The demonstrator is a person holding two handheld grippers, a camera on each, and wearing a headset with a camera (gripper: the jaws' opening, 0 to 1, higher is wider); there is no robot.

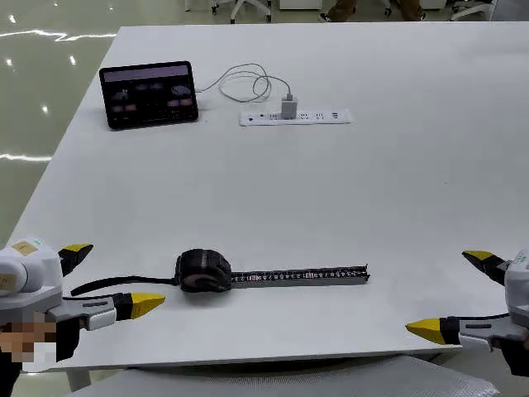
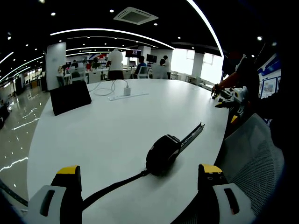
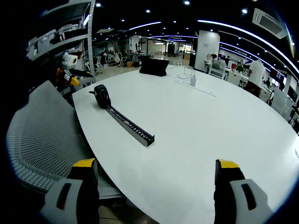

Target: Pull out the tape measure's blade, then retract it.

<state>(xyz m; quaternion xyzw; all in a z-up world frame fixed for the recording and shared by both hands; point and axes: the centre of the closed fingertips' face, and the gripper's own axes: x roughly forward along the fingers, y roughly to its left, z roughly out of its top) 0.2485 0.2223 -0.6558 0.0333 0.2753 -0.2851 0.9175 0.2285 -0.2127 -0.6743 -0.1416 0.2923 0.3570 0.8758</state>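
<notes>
A black tape measure [image 1: 202, 270] lies on the white table [image 1: 331, 190] near its front edge, its blade [image 1: 299, 276] pulled out to the right and lying flat. A black strap trails left from the case. My left gripper [image 1: 107, 277] is open just left of the case, around the strap's end. The case [image 2: 161, 152] sits ahead of its yellow-tipped jaws with the blade [image 2: 192, 134] pointing away. My right gripper [image 1: 463, 294] is open at the table's right front corner, well clear of the blade tip. From there I see the case [image 3: 102, 95] and blade [image 3: 129, 124].
A dark tablet [image 1: 149, 93] stands at the back left. A white power strip [image 1: 295, 117] with a plugged charger and looped cable lies behind the middle. A mesh chair back [image 3: 42, 135] sits at the table's near edge. People stand far off in the room.
</notes>
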